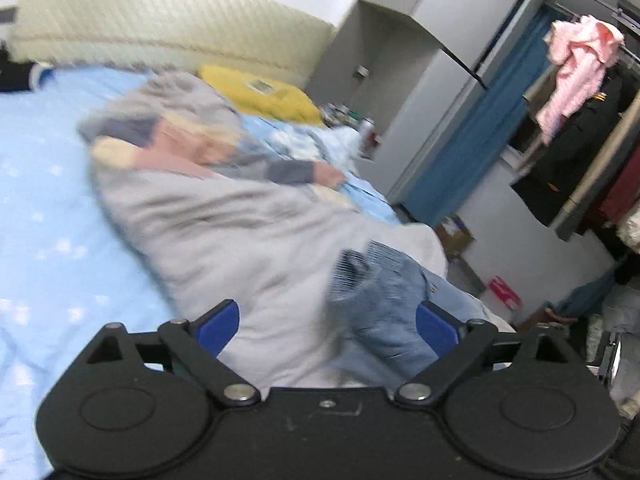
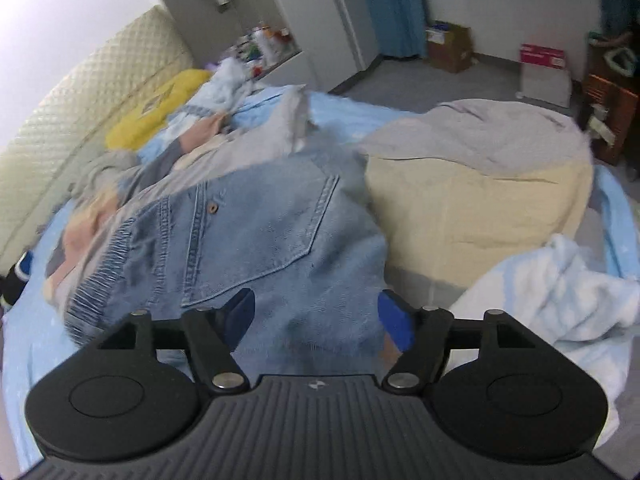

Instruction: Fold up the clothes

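The jeans [image 2: 248, 232] lay bunched on the bed [image 2: 32, 340] directly ahead of my right tool [image 2: 316, 316], its blue fingers spread wide, denim between them but ungripped. My left tool [image 1: 326, 324], equally wide and empty, sat farther off, the jeans toward its right finger.

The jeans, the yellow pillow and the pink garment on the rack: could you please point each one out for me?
jeans [image 2: 280, 220]: right wrist view, on the back pocket.
yellow pillow [image 1: 264, 94]: left wrist view, on its top face.
pink garment [image 1: 576, 68]: left wrist view, on its hanging body.
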The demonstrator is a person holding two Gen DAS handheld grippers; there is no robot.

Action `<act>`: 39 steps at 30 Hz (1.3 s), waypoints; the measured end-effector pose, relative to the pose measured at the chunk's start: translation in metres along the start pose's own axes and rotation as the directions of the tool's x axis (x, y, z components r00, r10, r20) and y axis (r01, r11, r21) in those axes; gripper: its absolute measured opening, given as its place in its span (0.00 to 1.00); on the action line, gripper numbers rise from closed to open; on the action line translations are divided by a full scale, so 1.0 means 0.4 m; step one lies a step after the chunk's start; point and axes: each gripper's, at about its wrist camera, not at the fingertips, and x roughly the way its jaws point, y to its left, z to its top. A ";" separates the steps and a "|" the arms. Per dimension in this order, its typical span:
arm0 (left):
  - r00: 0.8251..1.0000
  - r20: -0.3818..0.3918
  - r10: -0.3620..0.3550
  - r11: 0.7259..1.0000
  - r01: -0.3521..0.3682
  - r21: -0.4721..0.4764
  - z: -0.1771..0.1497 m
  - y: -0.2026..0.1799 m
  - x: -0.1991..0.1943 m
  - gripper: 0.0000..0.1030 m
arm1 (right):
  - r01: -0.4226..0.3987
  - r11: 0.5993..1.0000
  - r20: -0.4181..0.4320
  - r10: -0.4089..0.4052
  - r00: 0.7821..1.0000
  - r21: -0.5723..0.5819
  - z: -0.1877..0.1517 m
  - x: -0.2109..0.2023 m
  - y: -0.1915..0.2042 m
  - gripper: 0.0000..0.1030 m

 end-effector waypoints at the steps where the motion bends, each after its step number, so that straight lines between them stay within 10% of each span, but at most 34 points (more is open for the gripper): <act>1: 1.000 0.009 0.019 1.000 -0.019 -0.001 0.000 0.010 -0.034 0.92 | 0.002 0.999 -0.002 -0.002 1.000 0.040 0.002 -0.005 -0.013 0.68; 12: 0.969 0.098 0.226 0.974 -0.224 -0.027 -0.004 0.123 -0.414 0.94 | -0.164 0.938 0.087 0.199 0.976 -0.305 -0.094 -0.293 0.291 0.68; 25: 0.920 0.108 0.378 0.926 -0.378 -0.018 -0.067 0.384 -0.869 0.95 | -0.344 0.811 0.043 0.411 0.910 -0.474 -0.490 -0.662 0.749 0.71; 39: 0.779 0.085 0.622 0.783 -0.614 -0.097 -0.175 0.444 -1.073 0.97 | -0.470 0.580 -0.168 0.497 0.851 -0.665 -0.739 -0.843 0.950 0.81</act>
